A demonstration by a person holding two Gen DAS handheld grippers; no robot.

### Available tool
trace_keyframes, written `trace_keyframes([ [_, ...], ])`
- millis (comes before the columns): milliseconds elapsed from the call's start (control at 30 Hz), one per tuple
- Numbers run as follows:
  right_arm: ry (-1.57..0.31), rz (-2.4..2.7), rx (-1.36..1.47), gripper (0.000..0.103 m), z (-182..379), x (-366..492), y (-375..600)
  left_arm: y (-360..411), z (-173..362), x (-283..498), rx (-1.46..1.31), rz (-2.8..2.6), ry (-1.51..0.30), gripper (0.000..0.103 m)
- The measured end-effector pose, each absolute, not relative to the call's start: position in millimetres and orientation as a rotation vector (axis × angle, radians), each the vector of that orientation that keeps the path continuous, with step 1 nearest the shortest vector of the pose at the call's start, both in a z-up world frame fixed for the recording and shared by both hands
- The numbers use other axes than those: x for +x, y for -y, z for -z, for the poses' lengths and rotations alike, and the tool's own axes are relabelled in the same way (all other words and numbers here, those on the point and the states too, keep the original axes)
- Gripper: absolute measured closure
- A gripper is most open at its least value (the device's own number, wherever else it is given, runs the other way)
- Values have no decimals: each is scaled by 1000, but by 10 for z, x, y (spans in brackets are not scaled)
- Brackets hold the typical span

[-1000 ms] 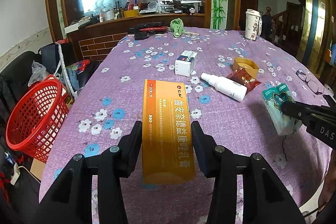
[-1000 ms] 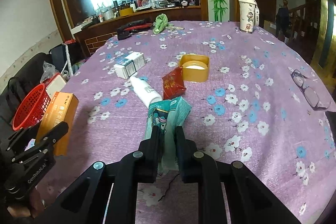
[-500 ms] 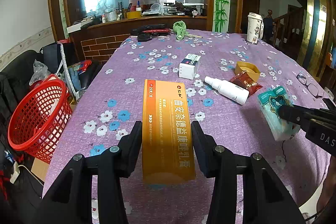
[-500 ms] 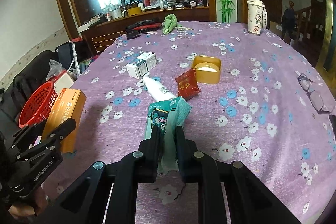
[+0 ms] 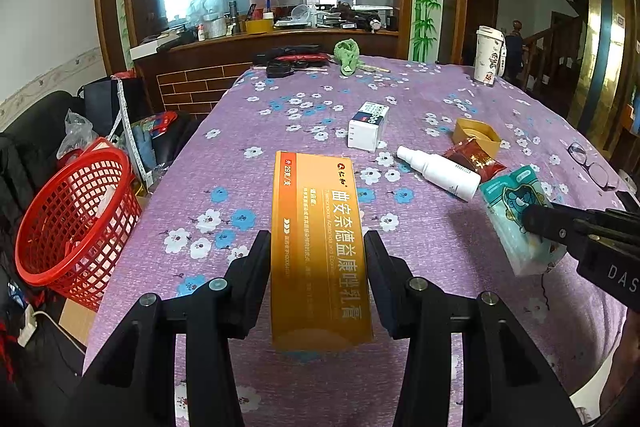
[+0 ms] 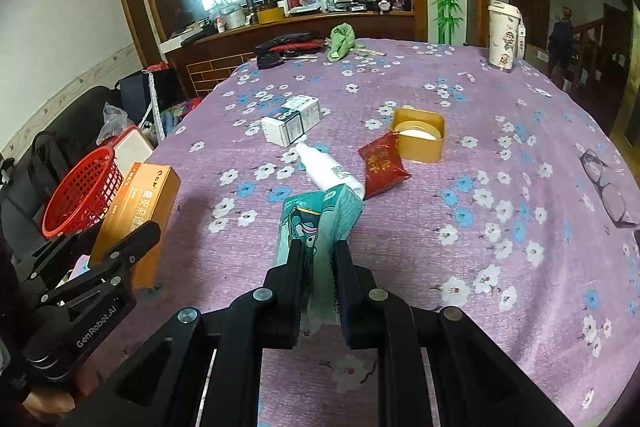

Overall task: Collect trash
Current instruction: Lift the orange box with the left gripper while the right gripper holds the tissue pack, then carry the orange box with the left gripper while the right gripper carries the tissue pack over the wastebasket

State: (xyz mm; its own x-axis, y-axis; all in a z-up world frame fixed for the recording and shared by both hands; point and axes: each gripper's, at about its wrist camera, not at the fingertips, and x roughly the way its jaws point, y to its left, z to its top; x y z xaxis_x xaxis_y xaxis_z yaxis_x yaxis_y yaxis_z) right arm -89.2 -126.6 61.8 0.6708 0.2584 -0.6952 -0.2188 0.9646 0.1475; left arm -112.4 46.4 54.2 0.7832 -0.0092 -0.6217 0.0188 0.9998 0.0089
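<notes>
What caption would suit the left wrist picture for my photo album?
Left gripper holds an orange box above a purple flowered tablecloth, red basket waiting at left.

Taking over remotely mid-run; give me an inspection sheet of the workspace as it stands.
Surface: purple floral tablecloth, trash spread mid-table.
Job's things: orange medicine box and teal tissue pack both gripped; white spray bottle, red snack packet, white carton, yellow tub on the cloth; red basket off the table's left edge.
Clutter: eyeglasses, paper cup, green cloth.
Grippers: left gripper shut on the box; right gripper shut on the pack.
Cables: white plug and lead on the floor.
Surroundings: glass partition, bags by the basket.
</notes>
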Motion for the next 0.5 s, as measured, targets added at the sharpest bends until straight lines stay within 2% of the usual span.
trace_keyframes([
  [500,-821,-352,8,88,-656,-753,807,-815,-603,-1123,-46,-24,-652,58],
])
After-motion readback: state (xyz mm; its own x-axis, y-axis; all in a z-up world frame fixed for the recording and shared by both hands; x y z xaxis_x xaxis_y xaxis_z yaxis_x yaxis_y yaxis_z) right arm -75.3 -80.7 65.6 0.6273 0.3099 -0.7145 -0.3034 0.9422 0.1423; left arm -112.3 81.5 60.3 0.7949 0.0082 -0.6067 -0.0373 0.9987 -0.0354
